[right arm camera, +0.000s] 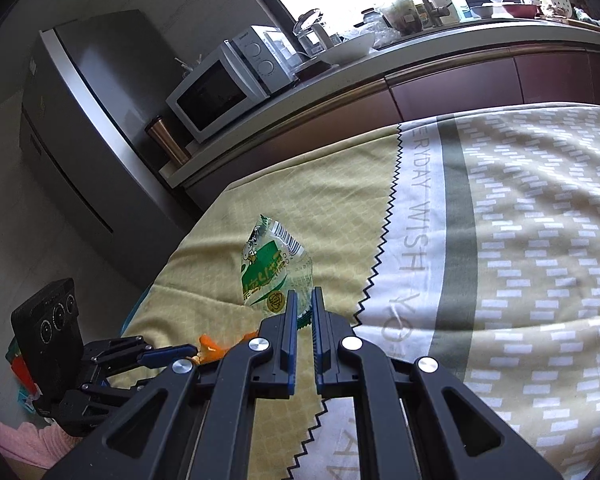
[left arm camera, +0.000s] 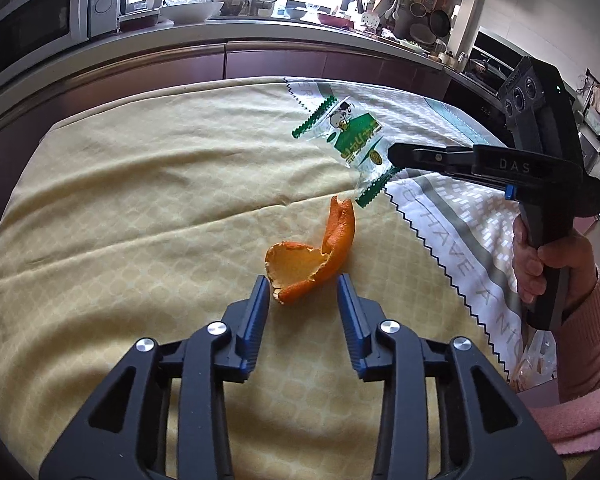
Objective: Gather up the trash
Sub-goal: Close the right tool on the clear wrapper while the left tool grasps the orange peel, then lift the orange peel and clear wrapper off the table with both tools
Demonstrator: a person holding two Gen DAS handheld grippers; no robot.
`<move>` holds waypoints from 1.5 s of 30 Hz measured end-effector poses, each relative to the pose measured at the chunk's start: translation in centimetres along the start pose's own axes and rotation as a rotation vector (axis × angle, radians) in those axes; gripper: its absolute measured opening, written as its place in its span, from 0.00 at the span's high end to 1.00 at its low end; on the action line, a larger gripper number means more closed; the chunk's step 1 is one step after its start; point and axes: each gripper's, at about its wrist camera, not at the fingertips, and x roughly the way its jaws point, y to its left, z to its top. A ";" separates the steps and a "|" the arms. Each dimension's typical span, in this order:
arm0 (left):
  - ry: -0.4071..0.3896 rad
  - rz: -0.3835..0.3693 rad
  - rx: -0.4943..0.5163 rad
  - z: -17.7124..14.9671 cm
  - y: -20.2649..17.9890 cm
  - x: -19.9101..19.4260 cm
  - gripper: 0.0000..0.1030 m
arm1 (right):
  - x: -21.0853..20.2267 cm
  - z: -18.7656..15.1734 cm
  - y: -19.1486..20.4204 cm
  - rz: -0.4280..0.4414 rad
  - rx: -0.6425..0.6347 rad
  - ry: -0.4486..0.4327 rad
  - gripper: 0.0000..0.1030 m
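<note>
A curled orange peel lies on the yellow tablecloth. My left gripper is open, its blue pads either side of the peel's near end without pressing on it. My right gripper comes in from the right, shut on a corner of a clear and green snack wrapper, which hangs above the cloth. In the right wrist view the wrapper sticks out ahead of the closed right gripper. The peel shows low on the left there, beside a left gripper finger.
A white printed cloth overlaps the right of the table. A hand in a pink sleeve holds the right gripper. Beyond the table's far edge run dark cabinets and a counter with a microwave. A fridge stands on the left.
</note>
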 end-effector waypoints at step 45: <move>0.016 -0.046 -0.007 0.7 -1.4 1.7 0.65 | 0.9 -0.8 0.4 0.008 -0.005 0.043 0.94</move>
